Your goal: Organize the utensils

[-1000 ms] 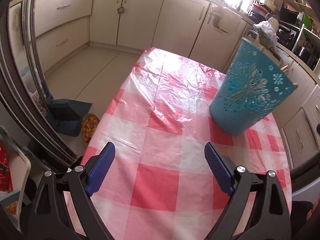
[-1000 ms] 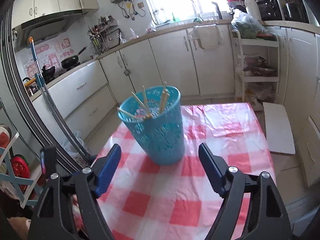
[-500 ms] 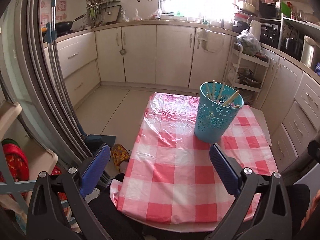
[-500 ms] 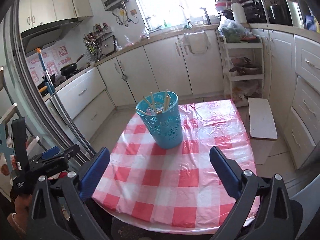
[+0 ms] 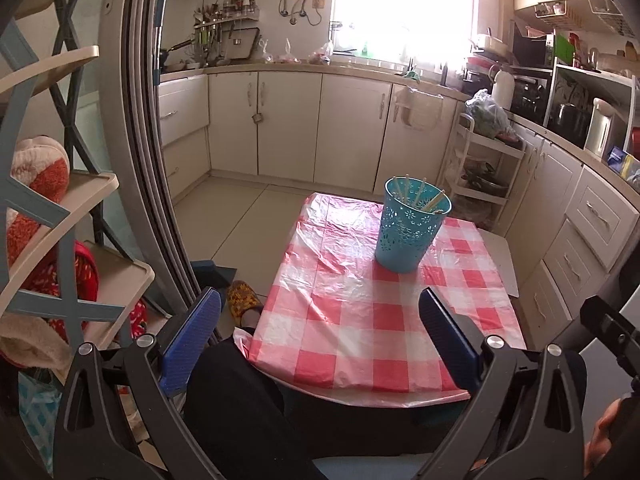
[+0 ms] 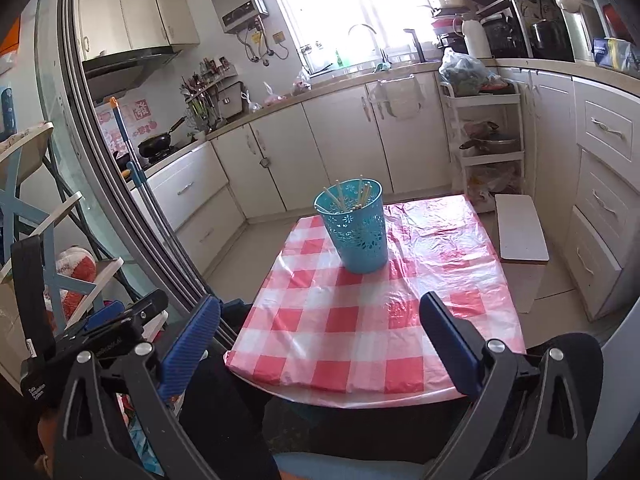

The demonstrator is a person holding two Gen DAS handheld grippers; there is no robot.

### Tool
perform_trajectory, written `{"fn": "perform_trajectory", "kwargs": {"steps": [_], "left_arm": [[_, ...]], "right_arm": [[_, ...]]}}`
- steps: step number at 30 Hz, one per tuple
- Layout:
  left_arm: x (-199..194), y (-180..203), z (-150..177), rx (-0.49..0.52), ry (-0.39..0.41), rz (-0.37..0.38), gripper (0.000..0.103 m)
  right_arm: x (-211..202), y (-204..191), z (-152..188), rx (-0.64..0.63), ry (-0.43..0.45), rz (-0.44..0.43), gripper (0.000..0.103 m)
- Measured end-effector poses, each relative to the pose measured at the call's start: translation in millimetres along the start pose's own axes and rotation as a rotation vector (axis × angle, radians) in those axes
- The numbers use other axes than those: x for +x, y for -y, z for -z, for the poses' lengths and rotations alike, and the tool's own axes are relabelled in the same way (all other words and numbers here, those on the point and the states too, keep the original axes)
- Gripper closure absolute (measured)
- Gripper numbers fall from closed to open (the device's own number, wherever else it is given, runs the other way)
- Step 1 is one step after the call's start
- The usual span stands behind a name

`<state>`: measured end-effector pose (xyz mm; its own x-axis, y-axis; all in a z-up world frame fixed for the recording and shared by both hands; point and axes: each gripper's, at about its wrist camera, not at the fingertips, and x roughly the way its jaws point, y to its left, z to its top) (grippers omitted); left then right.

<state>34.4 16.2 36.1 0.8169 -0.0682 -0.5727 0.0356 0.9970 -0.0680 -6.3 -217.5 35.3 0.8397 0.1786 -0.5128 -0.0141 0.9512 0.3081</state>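
Note:
A teal perforated holder (image 5: 412,228) (image 6: 356,228) stands upright on the far half of a small table with a red and white checked cloth (image 5: 360,320) (image 6: 360,320). Several wooden chopsticks (image 5: 420,198) (image 6: 352,198) lean inside it. My left gripper (image 5: 320,304) hangs well back from the table's near edge, wide open with nothing between its blue pads (image 5: 192,336). My right gripper (image 6: 320,308) is likewise back and above the near edge, wide open and empty. The left gripper's body (image 6: 100,328) shows at the lower left of the right wrist view.
A person's dark-clothed legs (image 5: 260,400) are under the near table edge. A white stool (image 6: 520,236) stands right of the table. A shelf rack (image 5: 60,220) with red and white items and a sliding door frame (image 5: 148,160) are at the left. Cabinets line the back and right.
Both grippers pulled back and up from the table, so the holder now looks small and far. The jaws of both spread a little wider. The holder has not moved.

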Motion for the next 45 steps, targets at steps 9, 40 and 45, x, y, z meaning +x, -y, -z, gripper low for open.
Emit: {"fn": "perform_trajectory", "kwargs": {"steps": [9, 40, 45], "left_arm": [[-19, 16, 12, 0.024, 0.029, 0.011, 0.008], [-4, 10, 21, 0.007, -0.003, -0.021, 0.008], [-9, 7, 21, 0.001, 0.010, -0.022, 0.008]], "right_arm": [[-18, -18, 13, -0.056, 0.054, 0.024, 0.007], [-5, -19, 29, -0.086, 0.009, 0.094, 0.007], [-8, -24, 29, -0.106, 0.016, 0.094, 0.007]]}}
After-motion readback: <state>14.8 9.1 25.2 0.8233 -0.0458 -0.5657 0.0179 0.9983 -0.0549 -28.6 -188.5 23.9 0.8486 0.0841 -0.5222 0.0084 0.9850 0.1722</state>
